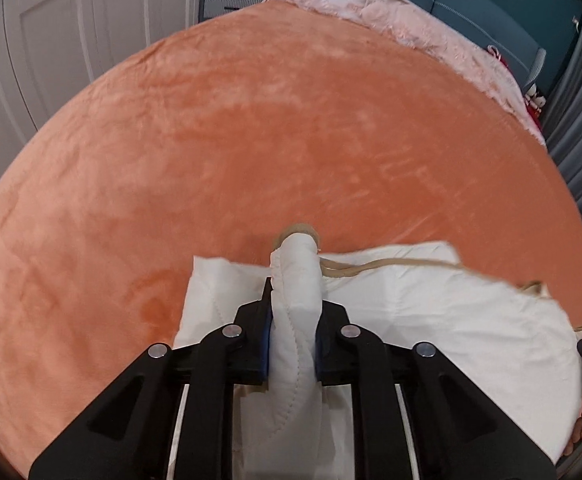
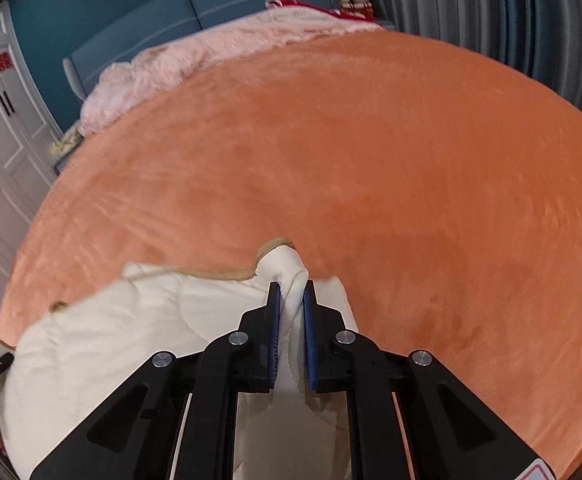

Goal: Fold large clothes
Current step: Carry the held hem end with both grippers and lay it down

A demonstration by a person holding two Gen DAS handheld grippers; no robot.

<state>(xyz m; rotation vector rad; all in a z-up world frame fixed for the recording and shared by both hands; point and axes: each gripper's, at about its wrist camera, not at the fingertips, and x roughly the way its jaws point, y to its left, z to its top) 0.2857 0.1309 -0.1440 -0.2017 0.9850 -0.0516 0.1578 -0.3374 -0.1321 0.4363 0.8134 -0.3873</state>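
White garment (image 1: 431,312) pinched in left gripper (image 1: 293,312).

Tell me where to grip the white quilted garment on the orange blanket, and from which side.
Grip the white quilted garment at its tan-trimmed far edge, one bunched corner per gripper, coming from the near side and steeply above. The cloth lies flat on the orange blanket, so only pinched-up folds give purchase. The left gripper and right gripper already clamp such folds there.
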